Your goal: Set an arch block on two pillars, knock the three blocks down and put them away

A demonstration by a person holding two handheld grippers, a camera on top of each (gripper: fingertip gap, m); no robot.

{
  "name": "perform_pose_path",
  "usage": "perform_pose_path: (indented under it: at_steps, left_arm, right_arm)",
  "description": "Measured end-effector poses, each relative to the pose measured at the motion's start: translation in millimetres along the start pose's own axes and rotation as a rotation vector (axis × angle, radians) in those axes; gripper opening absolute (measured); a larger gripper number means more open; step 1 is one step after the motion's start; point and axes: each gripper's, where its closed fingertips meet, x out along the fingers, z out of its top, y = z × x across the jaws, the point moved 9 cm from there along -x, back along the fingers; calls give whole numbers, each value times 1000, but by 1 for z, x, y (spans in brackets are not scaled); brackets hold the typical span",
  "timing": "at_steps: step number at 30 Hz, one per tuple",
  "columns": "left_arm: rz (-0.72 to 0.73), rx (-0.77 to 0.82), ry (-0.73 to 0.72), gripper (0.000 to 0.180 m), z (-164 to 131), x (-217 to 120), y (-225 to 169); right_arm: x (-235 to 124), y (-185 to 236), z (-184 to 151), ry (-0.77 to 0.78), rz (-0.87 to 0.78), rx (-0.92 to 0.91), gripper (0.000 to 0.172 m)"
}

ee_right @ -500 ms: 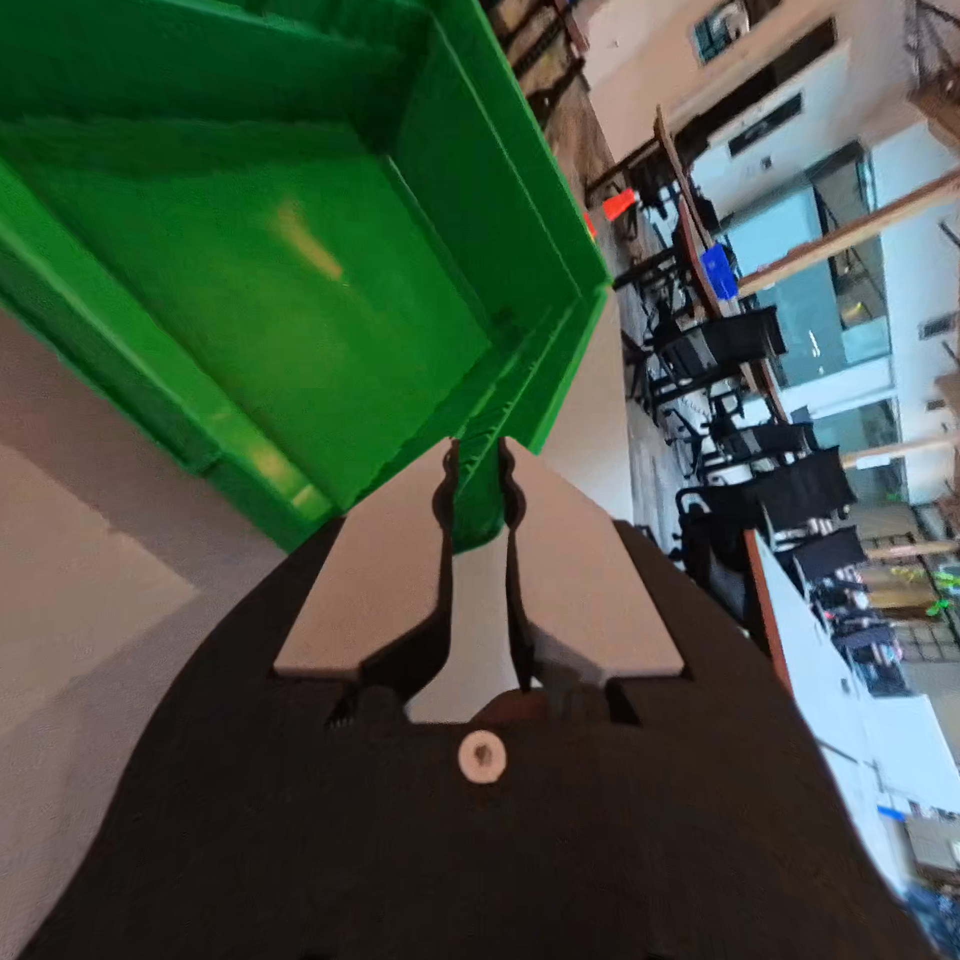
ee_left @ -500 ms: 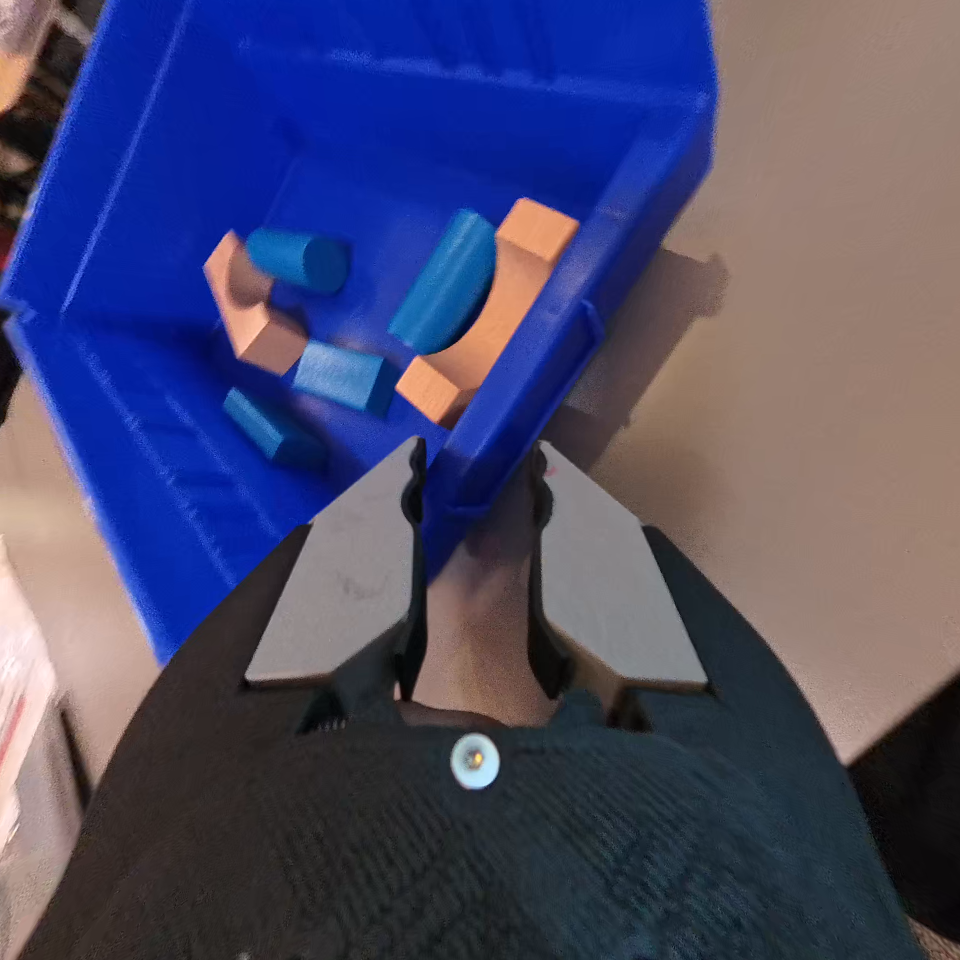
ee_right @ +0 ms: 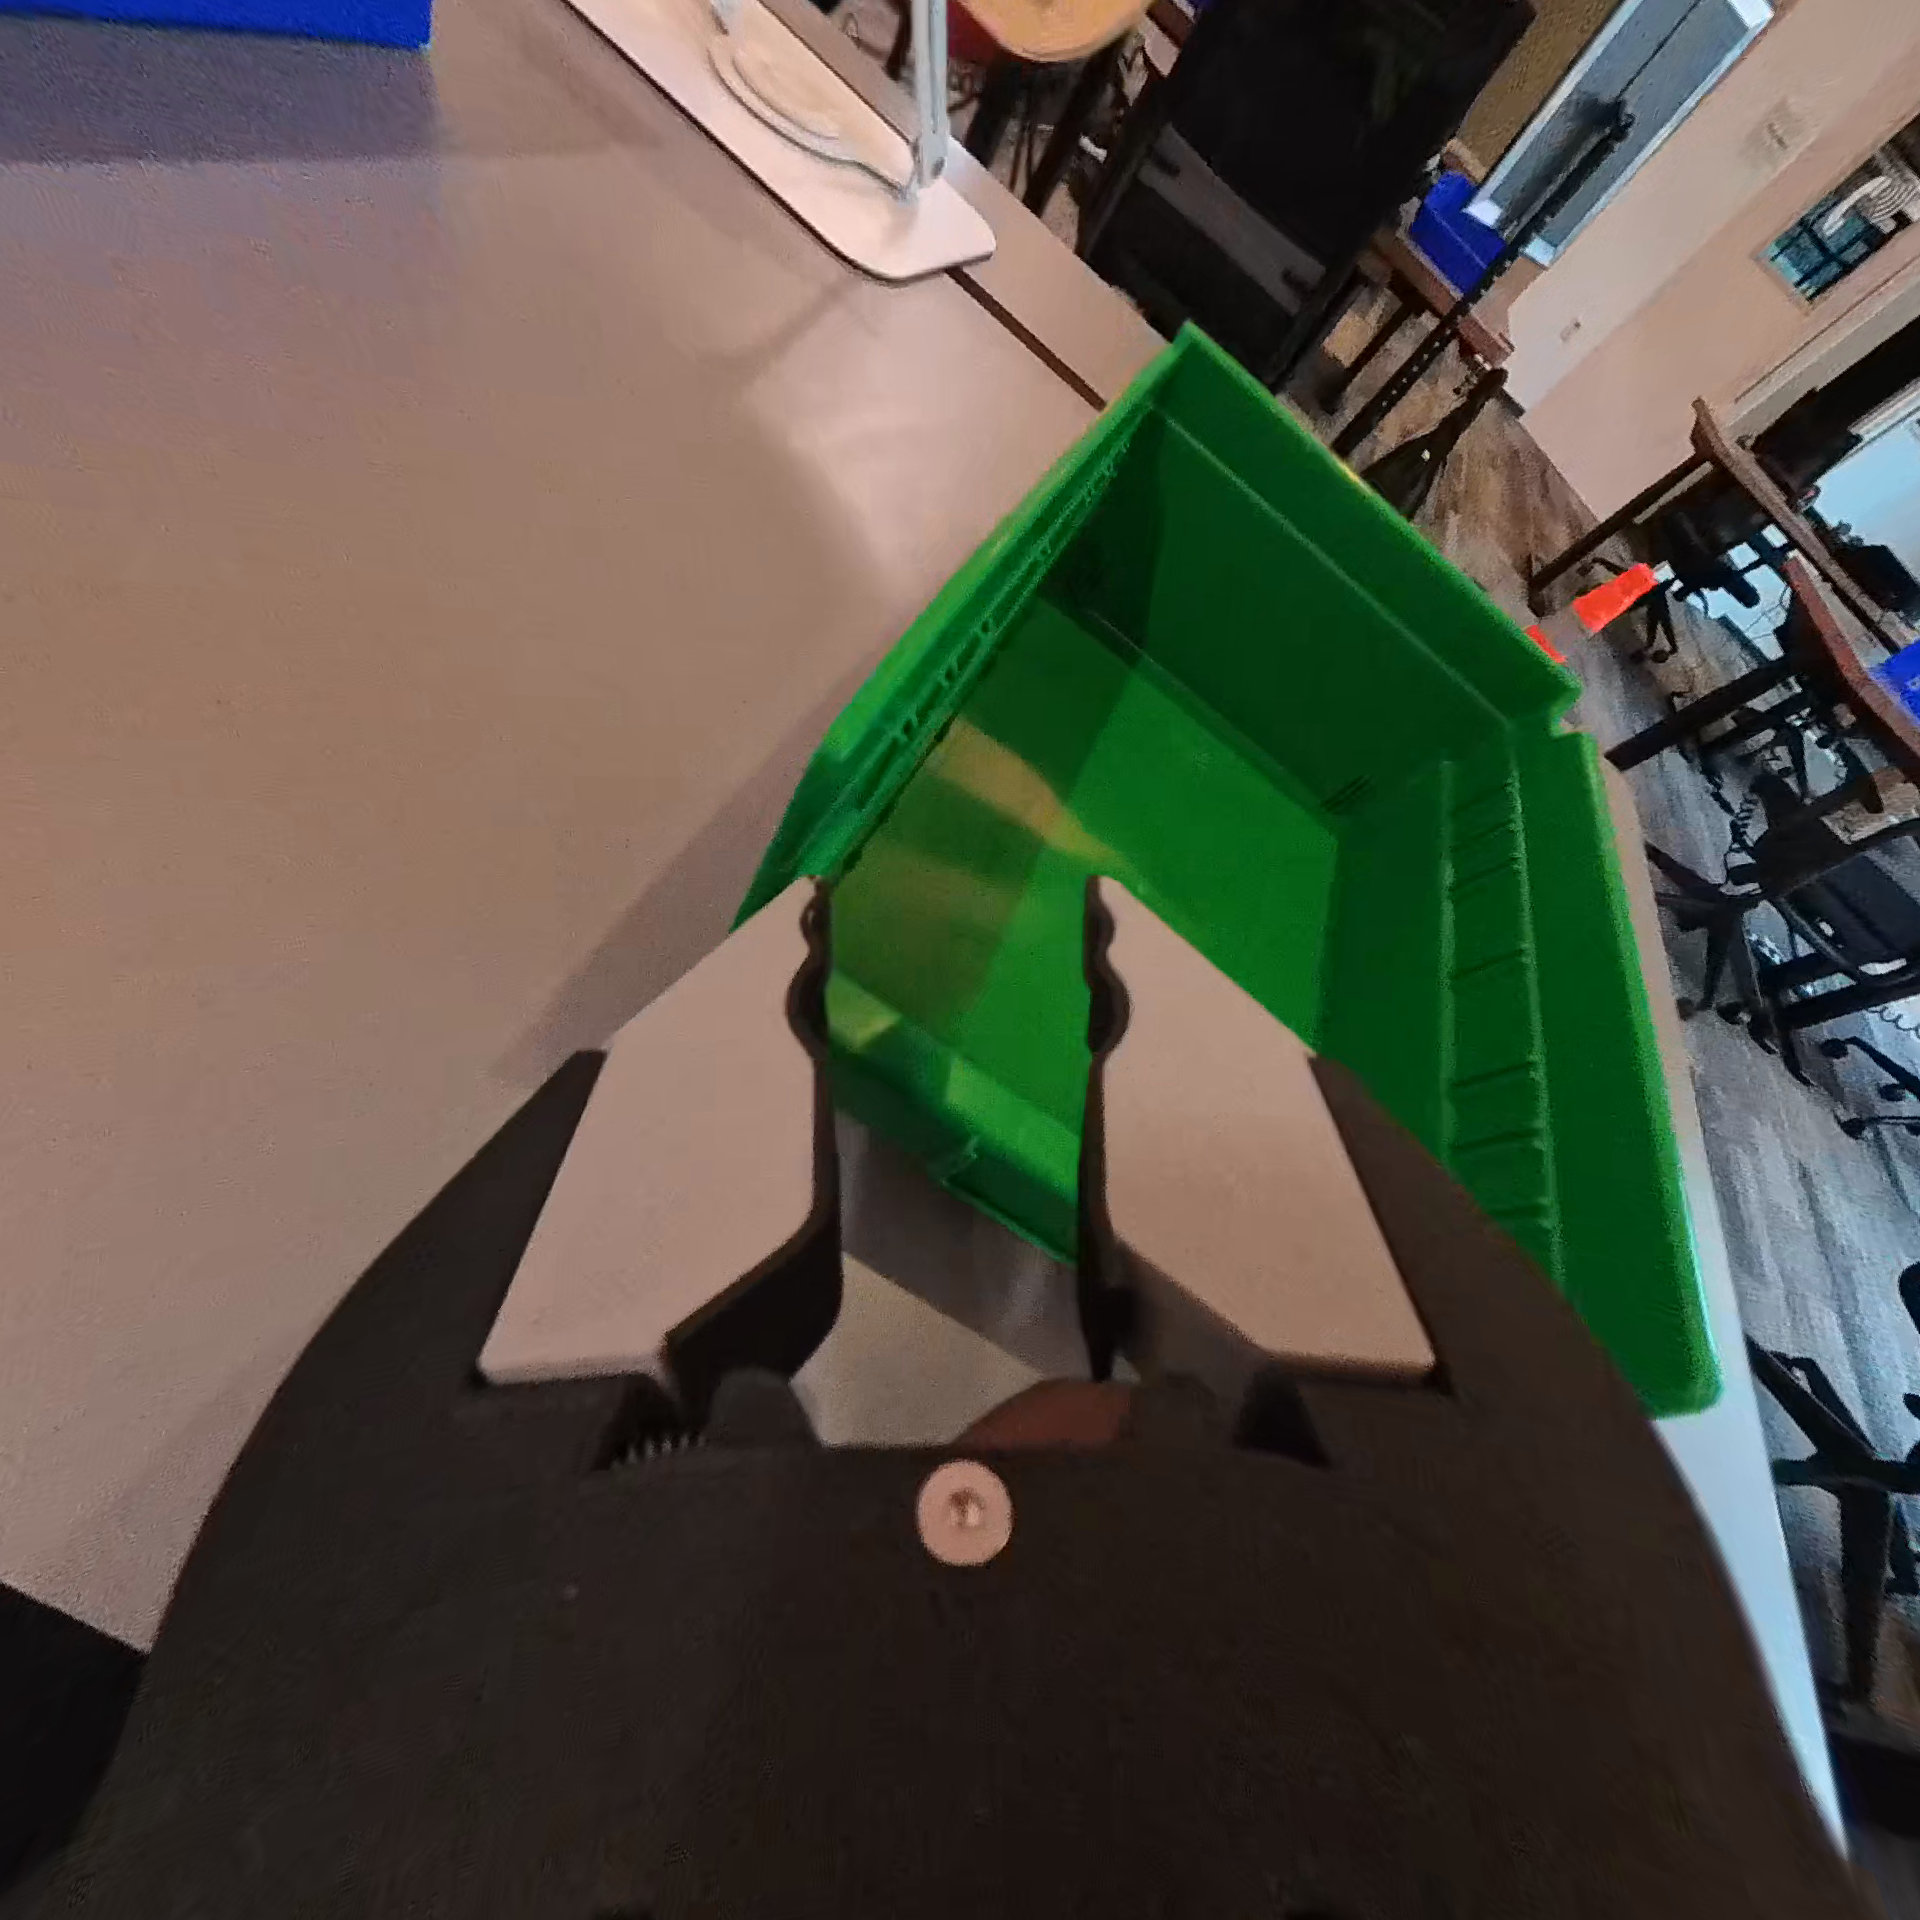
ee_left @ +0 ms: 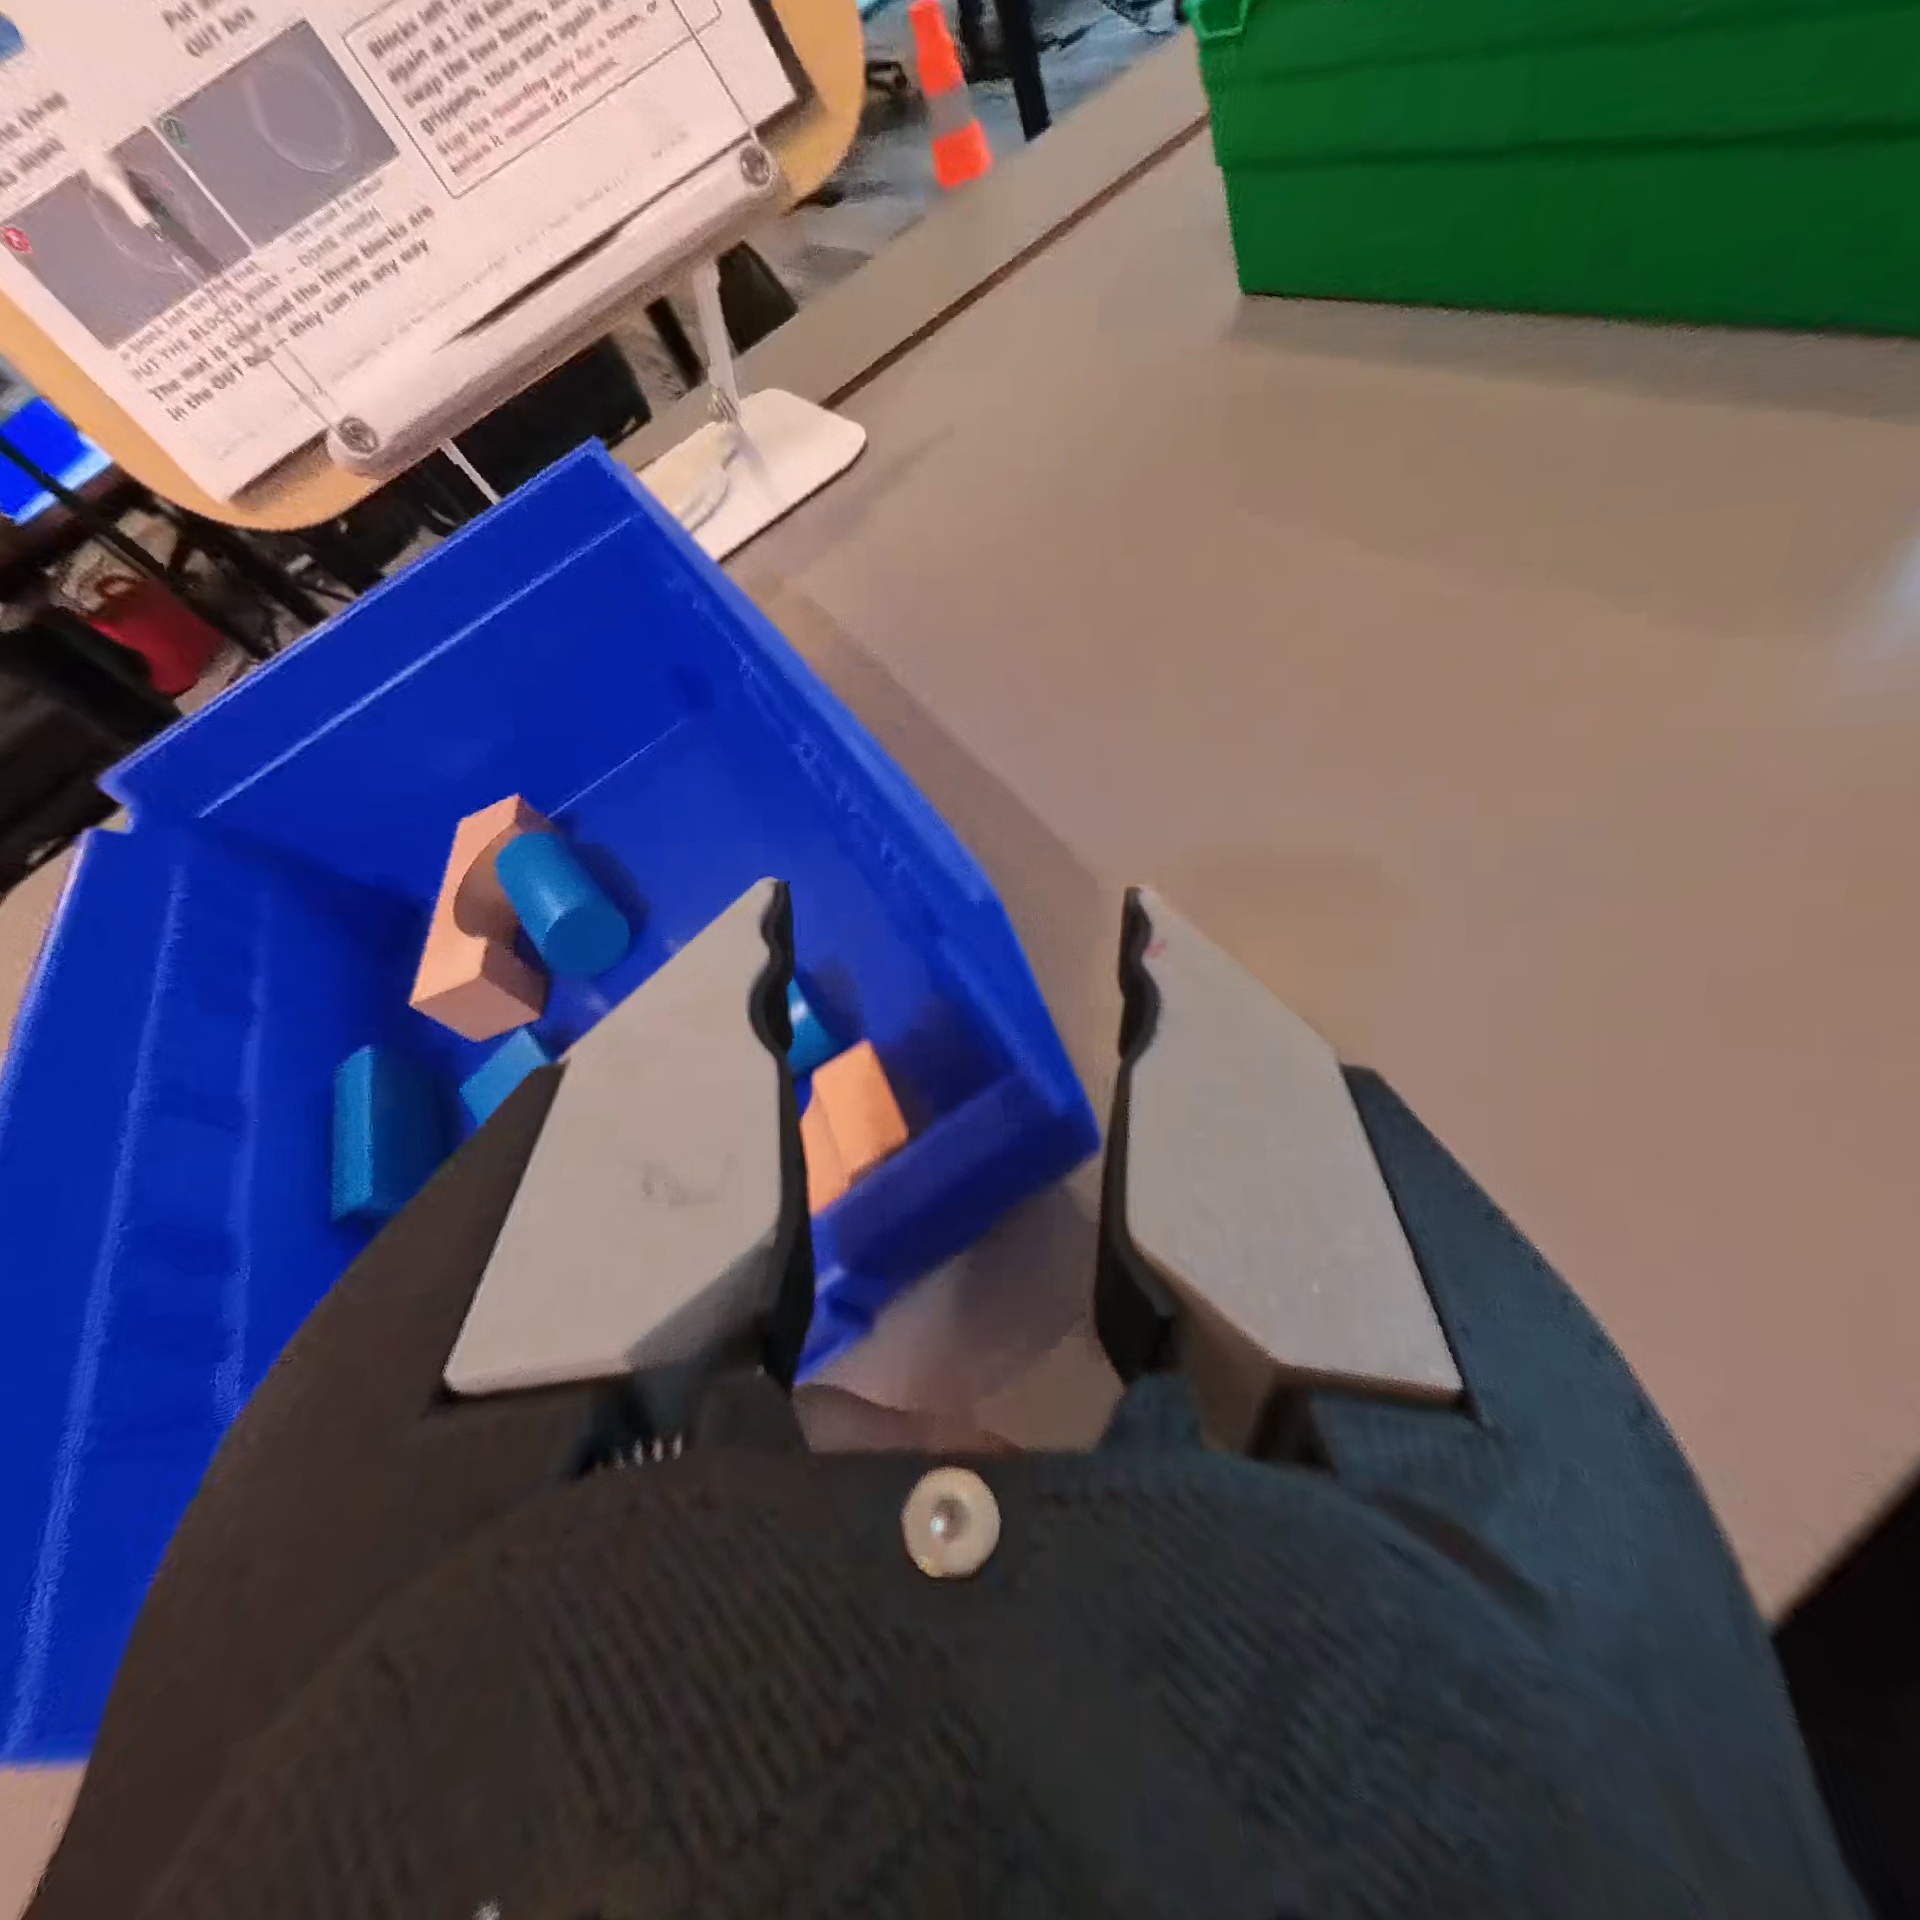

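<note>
The blue bin (ee_left: 665,727) sits on the grey bench (ee_left: 1455,727), and everything else is easiest placed from it. Inside it lie the blocks: a tan arch block (ee_left: 473,935) on its side near the far wall with a blue cylinder (ee_left: 561,920) leaning against it, a second tan arch block (ee_left: 857,1112) in the near right corner, and more blue blocks (ee_left: 379,1132) along the near side, partly hidden. The left gripper (ee_left: 951,935) hovers above the bin's right wall, its jaws wide apart and bare, one finger (ee_left: 665,1143) over the inside of the bin, the other (ee_left: 1268,1164) over bare bench just outside. Behind the bin stands a printed instruction sheet (ee_left: 343,197) on a white stand. Well off to the right of the blue bin is a green bin (ee_right: 1299,727), nothing showing inside it. The right gripper (ee_right: 956,904) hangs over its near left corner, jaws apart, holding nothing.
</note>
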Motion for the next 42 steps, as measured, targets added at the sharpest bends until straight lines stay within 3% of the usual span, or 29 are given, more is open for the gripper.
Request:
perform_pose_path:
  at_steps: [1, 3, 4, 9, 13, 20, 22, 24, 31, 35, 37, 38, 42]
  left_arm:
    - [3, -3, 11, 59, 2, 9, -2]
    - [28, 12, 10, 33, 2, 21, -1]
    - [29, -1, -1, 32, 2, 23, 1]
    - [201, -31, 36, 2, -13, 7, 32]
    - [150, -179, 1, 2, -36, -18, 63]
    - [314, -242, -31, 1, -61, -44, 81]
    - [337, -299, -62, 0, -65, -48, 84]
    - [337, -297, -48, 1, -63, -49, 85]
    - [222, -314, -123, 38, -52, -45, 73]
    - [173, -312, -118, 55, -42, -43, 67]
    - [180, -263, -154, 49, -30, -53, 69]
    - [186, -247, -182, 43, -21, -61, 72]
    - [157, -242, -277, 47, 12, -88, 83]
  right_arm:
    - [1, 1, 0, 16, -3, -5, 54]
    - [-1, 0, 1, 22, 9, 10, 55]
    - [-6, 1, -1, 8, 5, 22, 56]
    - [-17, 13, -1, -108, 83, 86, 57]
    - [-7, 30, 5, -134, 56, 95, 58]
    - [20, 41, 15, -81, -69, 94, 54]
    - [27, 37, 13, -44, -97, 105, 44]
    - [33, 34, 9, -6, -106, 94, 13]
    - [45, 17, 4, 30, -179, 139, 5]
    - [55, 11, 7, 52, -181, 128, 7]
    - [50, 10, 12, 45, -167, 112, 25]
    - [44, 9, 18, 20, -159, 113, 33]
    - [12, 14, 54, -169, -33, 150, 44]
